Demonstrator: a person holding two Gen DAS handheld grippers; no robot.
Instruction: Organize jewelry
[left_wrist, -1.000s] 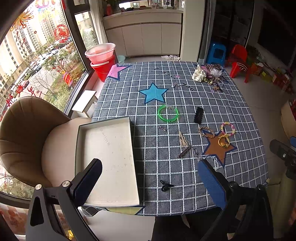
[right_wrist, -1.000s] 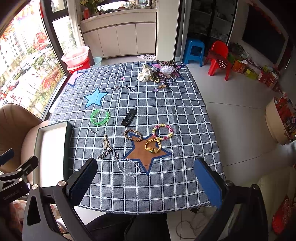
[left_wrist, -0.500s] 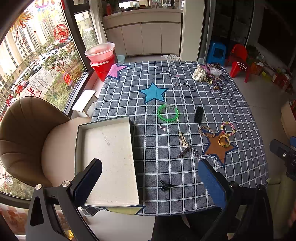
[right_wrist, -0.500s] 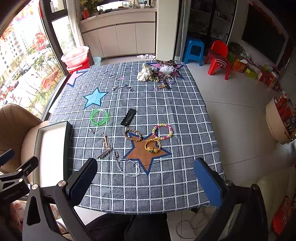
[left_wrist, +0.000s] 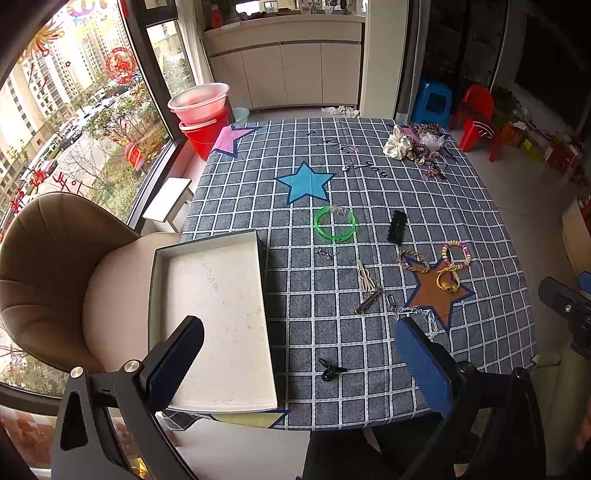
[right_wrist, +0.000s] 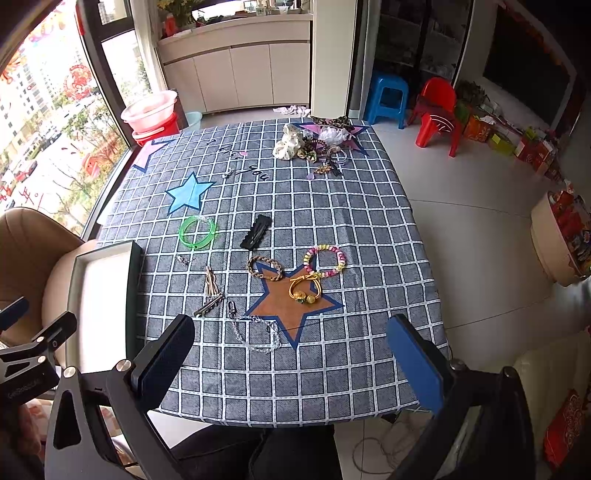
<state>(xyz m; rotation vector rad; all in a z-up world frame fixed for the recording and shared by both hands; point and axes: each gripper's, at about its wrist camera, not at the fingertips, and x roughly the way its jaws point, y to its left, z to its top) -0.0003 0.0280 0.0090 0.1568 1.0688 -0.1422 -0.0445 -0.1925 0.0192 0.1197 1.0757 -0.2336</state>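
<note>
Both grippers hang high above the near edge of the counter (right_wrist: 369, 229), and the left gripper (left_wrist: 299, 365) has its jaws spread wide with nothing between them; the right gripper (right_wrist: 291, 354) is just the same, wide and empty. The jewelry lies loose on the checked cloth: a green bangle (right_wrist: 197, 232) flat beside the blue star, and a black hair clip (right_wrist: 255, 232) just right of it, its long axis running from near-left to far-right. Nearer in, a braided bracelet (right_wrist: 265, 267), a beaded bracelet (right_wrist: 325, 261) and a yellow cord bracelet (right_wrist: 305, 290) cluster around the brown star, the yellow one lying on it. A bundle of hairpins (right_wrist: 210, 282) points away from the cameras, a dark clip (right_wrist: 209, 305) slants across below it, and a silver chain (right_wrist: 255, 334) loops closest to the right gripper. A small black clip (left_wrist: 330, 370) sits alone near the front edge. The white tray (left_wrist: 216, 314) lies at the counter's left edge, long axis running away from the cameras, and holds nothing. At the far right corner a heap of scrunchies (right_wrist: 314, 142) is piled. Open cloth stretches along the right side and front edge.
</note>
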